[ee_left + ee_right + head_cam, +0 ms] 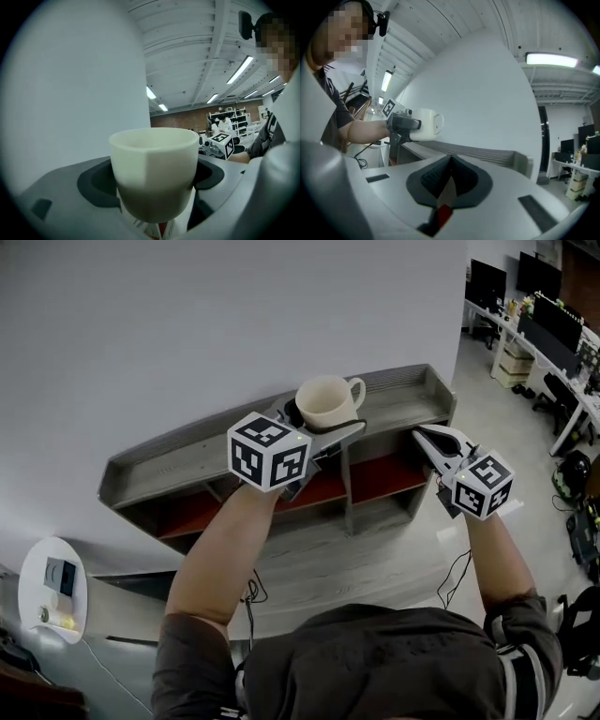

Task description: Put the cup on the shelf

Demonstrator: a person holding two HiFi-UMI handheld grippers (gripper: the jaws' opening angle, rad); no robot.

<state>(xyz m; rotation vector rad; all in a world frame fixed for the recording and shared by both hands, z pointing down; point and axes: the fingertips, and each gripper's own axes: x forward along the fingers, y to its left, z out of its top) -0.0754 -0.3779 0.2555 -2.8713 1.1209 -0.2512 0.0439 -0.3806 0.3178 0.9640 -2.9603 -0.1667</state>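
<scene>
While the left gripper [317, 426] clamps a cream cup [328, 401] by its lower body, the cup sits upright, mouth up, over the top board of the grey shelf [178, 463], approx. at mid-length. Its handle points toward the shelf's right end. Both jaws press the cup's sides w/ the dark pads hugging the lower half (the left gripper view shows the rim well clear above them). Whether the base touches the board can't be told; from the right gripper view it looks just above it. The right gripper [424, 435] hovers near the shelf's right end, in front of the upper compartment, jaws closed together w/ nothing between them. The shelf stands on a grey floor [375, 559] against a white wall [187, 324] and has red-lined compartments below the top board, split by a central divider. Dark monitors [487, 282] show at the room's far right.
</scene>
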